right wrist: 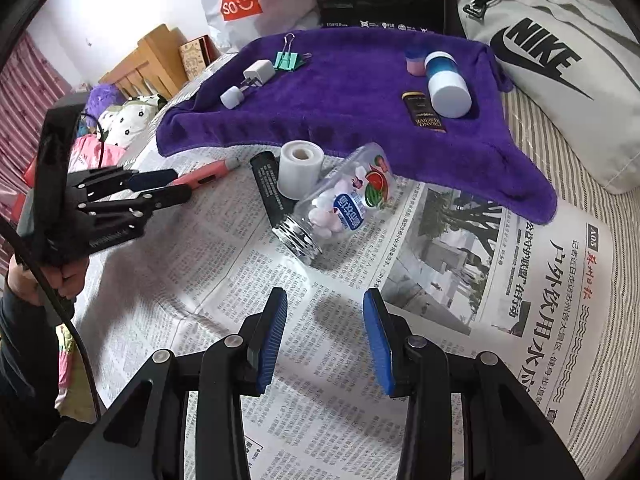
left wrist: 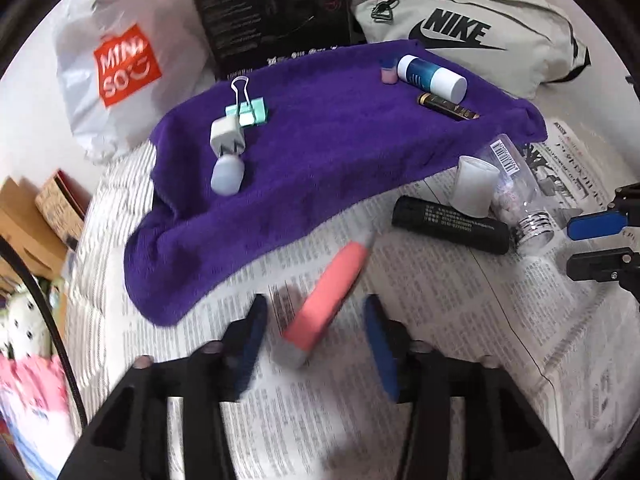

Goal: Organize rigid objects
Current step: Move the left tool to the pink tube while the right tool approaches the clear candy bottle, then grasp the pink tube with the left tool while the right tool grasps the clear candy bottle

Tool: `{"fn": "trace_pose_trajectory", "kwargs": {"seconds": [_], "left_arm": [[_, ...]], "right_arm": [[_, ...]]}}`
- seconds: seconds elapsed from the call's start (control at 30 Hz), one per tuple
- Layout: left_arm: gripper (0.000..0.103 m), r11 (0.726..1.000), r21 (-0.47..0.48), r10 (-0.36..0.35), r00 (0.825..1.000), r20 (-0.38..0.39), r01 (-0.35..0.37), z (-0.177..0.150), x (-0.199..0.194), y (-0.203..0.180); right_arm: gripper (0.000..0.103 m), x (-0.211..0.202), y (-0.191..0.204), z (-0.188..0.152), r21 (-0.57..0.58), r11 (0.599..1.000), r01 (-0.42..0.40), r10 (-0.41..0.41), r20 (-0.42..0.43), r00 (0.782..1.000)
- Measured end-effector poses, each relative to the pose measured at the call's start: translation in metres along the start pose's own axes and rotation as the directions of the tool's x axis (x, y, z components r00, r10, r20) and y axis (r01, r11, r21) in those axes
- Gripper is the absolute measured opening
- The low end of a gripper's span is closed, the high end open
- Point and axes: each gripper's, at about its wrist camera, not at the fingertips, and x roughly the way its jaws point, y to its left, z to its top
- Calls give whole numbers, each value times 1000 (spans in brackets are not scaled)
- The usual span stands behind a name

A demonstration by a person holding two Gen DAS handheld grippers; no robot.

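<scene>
The left claw [left wrist: 316,332] is open, jaws apart. A pink utility knife [left wrist: 326,306] lies between them on the newspaper [left wrist: 440,340]; neither blue pad visibly presses it. It appears blurred, so whether it has come to rest cannot be told. The right claw [right wrist: 326,340] stands part open and empty above the newspaper.

The sorted items rest on the purple towel [left wrist: 320,152]: a binder clip [left wrist: 248,110], a white charger plug [left wrist: 226,136] and a pale cap [left wrist: 227,174] at 10 o'clock; a blue-and-white bottle [left wrist: 432,76], a small pink container [left wrist: 388,72] and a dark tube [left wrist: 448,107] at 1 o'clock. Unsorted at 3 o'clock: a black cylinder [left wrist: 450,224], a white tape roll [left wrist: 474,190] and a clear candy bottle [right wrist: 340,208].

Hazards:
- The knife lies outside the towel; it is probably unplaced.
- The candy bottle lies on its side, touching the tape roll. A nudge would likely roll it.
- The bed under the paper is soft; pressing down may tilt neighbouring items.
</scene>
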Motion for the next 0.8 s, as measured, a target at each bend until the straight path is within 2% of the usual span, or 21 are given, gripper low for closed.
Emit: {"fn": "trace_pose_trajectory", "kwargs": {"seconds": [0.07, 0.17, 0.37, 0.47, 0.53, 0.6, 0.63, 0.67, 0.8], "left_arm": [[69, 999, 23, 36, 999, 23, -36, 1, 0, -3], [76, 999, 4, 32, 999, 44, -32, -1, 2, 1], [80, 993, -109, -39, 995, 92, 49, -12, 6, 17], [80, 987, -137, -67, 991, 119, 83, -18, 8, 21], [80, 982, -153, -93, 988, 120, 111, -19, 9, 24], [91, 982, -152, -97, 988, 118, 114, -19, 10, 23], [103, 984, -155, -73, 992, 98, 88, -20, 12, 22], [103, 985, -161, -56, 994, 90, 70, -19, 15, 21], [103, 980, -170, -85, 993, 86, 99, -21, 15, 25]], "right_arm": [[40, 3, -1, -1, 1, 1000, 2, -2, -7, 1000], [40, 6, -3, -2, 5, 1000, 13, -13, -12, 1000], [40, 7, -8, -4, 26, 1000, 9, -9, 4, 1000], [45, 8, -6, -4, 20, 1000, 4, -4, 17, 1000], [52, 8, -3, -6, 7, 1000, 1, -1, 27, 1000], [56, 9, 1, -8, -15, 1000, 11, -10, 36, 999], [58, 10, 4, -9, -25, 1000, 16, -15, 39, 999], [60, 10, 5, -9, -32, 999, 20, -18, 44, 999], [66, 11, 10, -12, -43, 999, 29, -27, 56, 998]]}}
